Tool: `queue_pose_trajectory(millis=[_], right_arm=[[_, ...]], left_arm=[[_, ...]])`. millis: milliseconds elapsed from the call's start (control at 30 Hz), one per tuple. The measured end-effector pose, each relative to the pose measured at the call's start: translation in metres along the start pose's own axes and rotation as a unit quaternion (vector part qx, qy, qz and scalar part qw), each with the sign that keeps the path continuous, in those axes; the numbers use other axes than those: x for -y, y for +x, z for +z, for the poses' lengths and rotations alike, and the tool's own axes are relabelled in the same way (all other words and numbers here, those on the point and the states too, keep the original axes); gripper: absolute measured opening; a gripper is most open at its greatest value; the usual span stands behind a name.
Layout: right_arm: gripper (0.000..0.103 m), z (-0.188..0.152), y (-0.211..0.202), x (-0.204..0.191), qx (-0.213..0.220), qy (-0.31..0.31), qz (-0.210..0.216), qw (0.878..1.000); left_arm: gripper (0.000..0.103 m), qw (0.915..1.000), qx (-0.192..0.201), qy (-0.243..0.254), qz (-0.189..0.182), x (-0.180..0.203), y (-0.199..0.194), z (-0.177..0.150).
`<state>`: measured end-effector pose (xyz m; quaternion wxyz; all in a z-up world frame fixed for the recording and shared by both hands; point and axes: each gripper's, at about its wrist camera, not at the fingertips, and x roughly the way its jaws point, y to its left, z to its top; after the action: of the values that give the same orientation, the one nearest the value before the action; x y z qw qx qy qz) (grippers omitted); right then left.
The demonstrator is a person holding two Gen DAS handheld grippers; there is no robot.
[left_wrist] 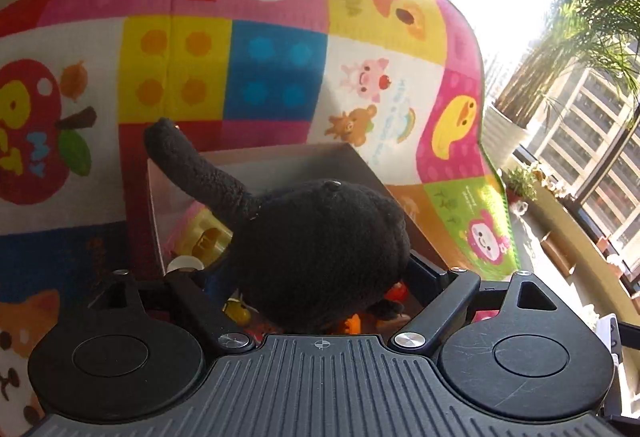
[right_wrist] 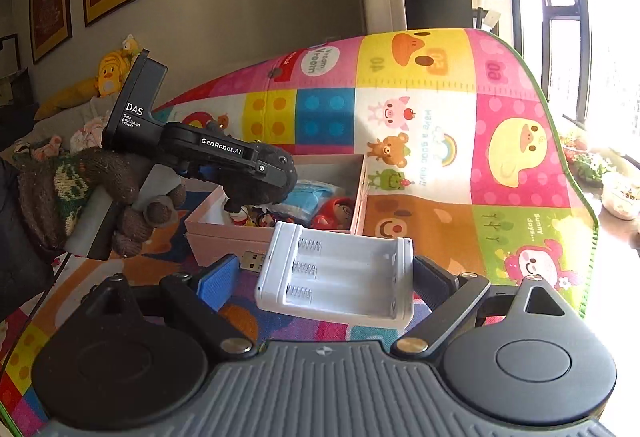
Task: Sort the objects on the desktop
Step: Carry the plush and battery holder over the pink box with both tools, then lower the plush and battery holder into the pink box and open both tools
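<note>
**Grippers loaded over the pink box**

Left gripper (left_wrist: 316, 277), left wrist view: clamped on black plush toy (left_wrist: 320, 249), held above pink box (left_wrist: 280, 161), the landmark. Plush tail up, toward the box's far left corner. Small toys inside the box, under the plush. Play mat (left_wrist: 280, 49) beneath and beyond the box.

Right gripper (right_wrist: 320, 277), right wrist view: clamped on white battery charger (right_wrist: 340, 277), USB plug toward the blue pad (right_wrist: 218, 283), just short of the box's near wall. Gloved hand (right_wrist: 132, 193) left of the box.
</note>
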<state>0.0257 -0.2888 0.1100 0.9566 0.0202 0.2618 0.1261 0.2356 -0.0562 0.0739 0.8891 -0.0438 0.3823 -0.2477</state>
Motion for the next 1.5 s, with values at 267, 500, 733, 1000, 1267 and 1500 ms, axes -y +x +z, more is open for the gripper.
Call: queue_pose_trajectory(millis=[267, 500, 733, 1000, 1267, 1500], right_arm=[[0.092, 0.003, 0.028, -0.006, -0.025, -0.011, 0.002, 1.0], [0.092, 0.052, 0.065, -0.032, -0.02, -0.038, 0.014, 0.999], [0.092, 0.126, 0.154, -0.044, -0.045, -0.011, -0.009, 0.999], [0.093, 0.13, 0.246, -0.05, -0.105, 0.009, -0.036, 0.994], [0.098, 0.103, 0.174, -0.095, -0.064, -0.142, 0.057, 0.986], [0.078, 0.065, 0.194, -0.129, -0.109, -0.224, 0.015, 0.968]], left_arm=[[0.1, 0.9976, 0.068, -0.013, 0.003, -0.02, -0.055, -0.036], [0.1, 0.9957, 0.074, -0.027, 0.048, -0.013, -0.086, -0.112], [0.101, 0.9955, 0.07, -0.057, 0.031, -0.018, -0.103, -0.142], [0.102, 0.9934, 0.077, -0.074, 0.042, -0.029, -0.108, -0.153], [0.102, 0.9901, 0.088, -0.102, 0.037, -0.038, -0.113, -0.156], [0.103, 0.9924, 0.086, -0.086, 0.022, -0.027, -0.112, -0.158]])
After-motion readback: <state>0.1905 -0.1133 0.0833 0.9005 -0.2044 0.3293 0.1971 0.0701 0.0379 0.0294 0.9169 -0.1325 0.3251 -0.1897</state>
